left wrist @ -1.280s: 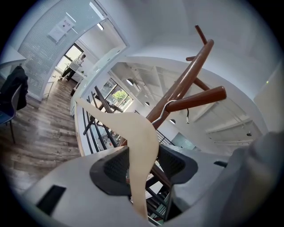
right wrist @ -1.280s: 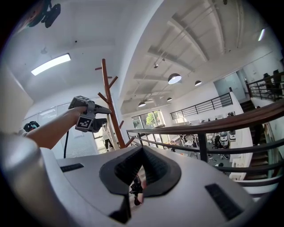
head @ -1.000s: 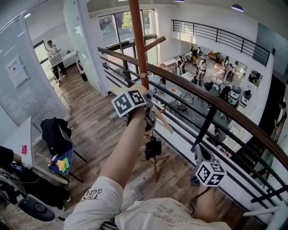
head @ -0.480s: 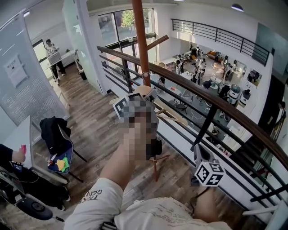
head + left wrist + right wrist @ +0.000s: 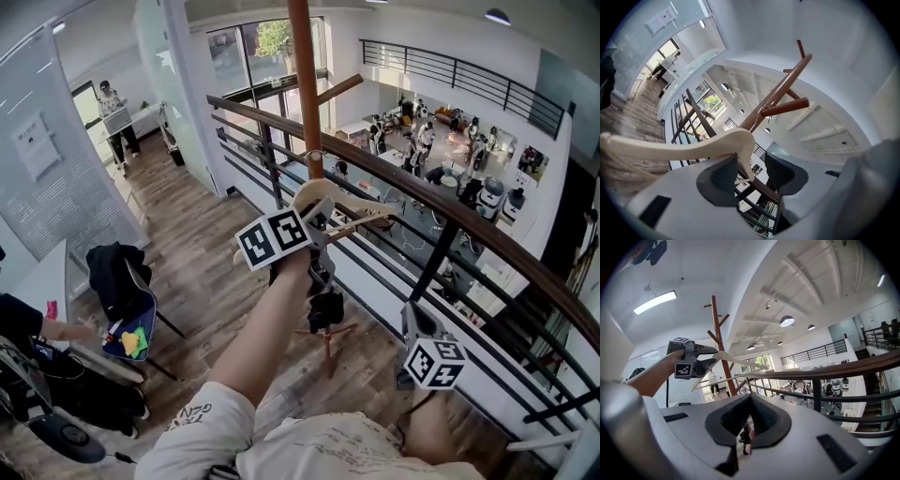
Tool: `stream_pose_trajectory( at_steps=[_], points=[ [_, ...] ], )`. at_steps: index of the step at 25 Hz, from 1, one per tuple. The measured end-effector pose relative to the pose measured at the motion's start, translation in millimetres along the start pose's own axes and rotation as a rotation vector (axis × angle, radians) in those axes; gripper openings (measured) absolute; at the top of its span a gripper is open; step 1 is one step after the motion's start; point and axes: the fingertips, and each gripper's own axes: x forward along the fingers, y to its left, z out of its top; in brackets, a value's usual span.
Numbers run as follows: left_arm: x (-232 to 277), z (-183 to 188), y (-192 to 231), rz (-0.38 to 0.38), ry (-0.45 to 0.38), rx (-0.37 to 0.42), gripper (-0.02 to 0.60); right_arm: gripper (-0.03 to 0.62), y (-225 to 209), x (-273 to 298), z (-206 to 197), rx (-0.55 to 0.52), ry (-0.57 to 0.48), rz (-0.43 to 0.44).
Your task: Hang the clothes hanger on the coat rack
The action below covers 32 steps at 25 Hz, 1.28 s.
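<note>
A pale wooden hanger (image 5: 345, 201) is up against the brown coat rack pole (image 5: 304, 80). In the left gripper view its metal hook (image 5: 761, 111) curls by a short peg (image 5: 788, 107) where the peg meets the pole. My left gripper (image 5: 323, 217) reaches out level with the hanger's middle hump (image 5: 740, 140) between its jaws. The jaws are closing: the hump rests against one pad and the other pad stands apart. From the right gripper view, the left gripper (image 5: 711, 357) and hanger (image 5: 740, 361) show beside the pole (image 5: 719, 338). My right gripper (image 5: 411, 317) stays low by the railing, shut and empty (image 5: 750, 414).
A brown handrail with black bars (image 5: 459, 225) runs right behind the rack, over a drop to a lower floor with people. The rack's foot (image 5: 325, 339) stands on the wood floor. A chair with a black jacket (image 5: 117, 277) is at the left.
My left gripper has moved right and a little up with the hanger, whose arm has swung from drooping to nearly level by the pole. The right gripper has stayed put.
</note>
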Motion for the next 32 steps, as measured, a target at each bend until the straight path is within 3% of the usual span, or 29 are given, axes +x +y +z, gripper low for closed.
stream_pose_trajectory(
  at_steps=[2,4,5,11,15,21,27,32],
  points=[
    [-11,-1,-5,-0.007,-0.008,0.035,0.155,0.0,8,4,1,-0.009,0.004,0.017],
    [-22,0,-10,-0.01,-0.019,0.083,0.026,0.0,17,8,2,-0.016,0.007,0.029],
    [-27,1,-13,-0.016,-0.024,0.117,0.006,0.0,21,10,2,-0.018,0.009,0.033],
    [-55,-5,-26,0.001,-0.048,0.457,0.005,0.0,39,25,-6,-0.018,0.018,0.075],
    [-66,-23,-24,0.023,-0.031,0.589,0.005,0.0,51,33,-5,-0.02,0.011,0.101],
    [-88,-53,-5,0.08,-0.022,0.682,0.005,0.0,74,42,-9,-0.046,0.005,0.145],
    [-102,-86,10,0.084,0.019,0.65,0.005,-0.001,92,41,-2,-0.115,-0.058,0.161],
    [-110,-101,17,0.087,0.031,0.638,0.004,0.0,97,40,4,-0.093,-0.077,0.17]
  ],
)
